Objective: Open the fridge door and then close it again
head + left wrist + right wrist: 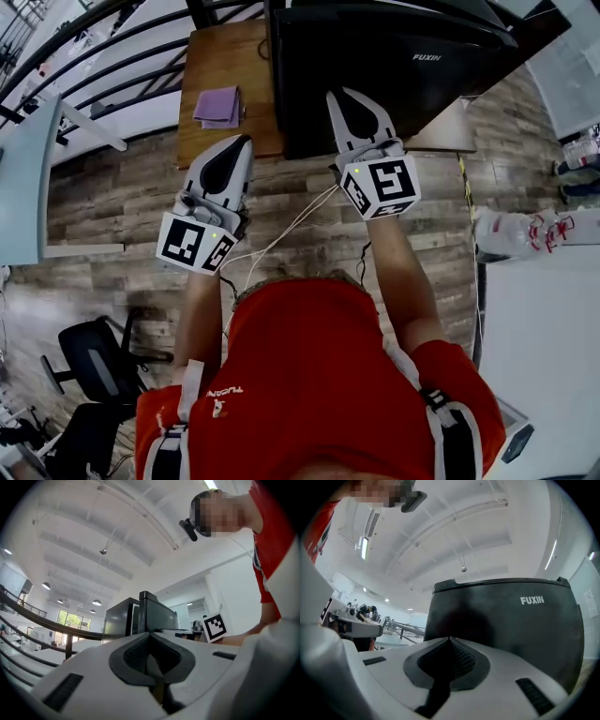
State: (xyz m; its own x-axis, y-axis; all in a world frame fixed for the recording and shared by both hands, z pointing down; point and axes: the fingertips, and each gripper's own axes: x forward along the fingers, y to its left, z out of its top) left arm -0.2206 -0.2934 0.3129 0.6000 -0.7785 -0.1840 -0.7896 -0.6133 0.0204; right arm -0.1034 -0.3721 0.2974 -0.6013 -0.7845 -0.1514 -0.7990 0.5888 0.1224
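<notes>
Fridge [394,66] stands just ahead of closed right gripper [339,94].

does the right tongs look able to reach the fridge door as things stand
Probably yes. The right tongs point straight at the fridge door, close in front of it, with nothing between them. Their jaws are shut, so they would likely need to open to catch the door's edge.
</notes>
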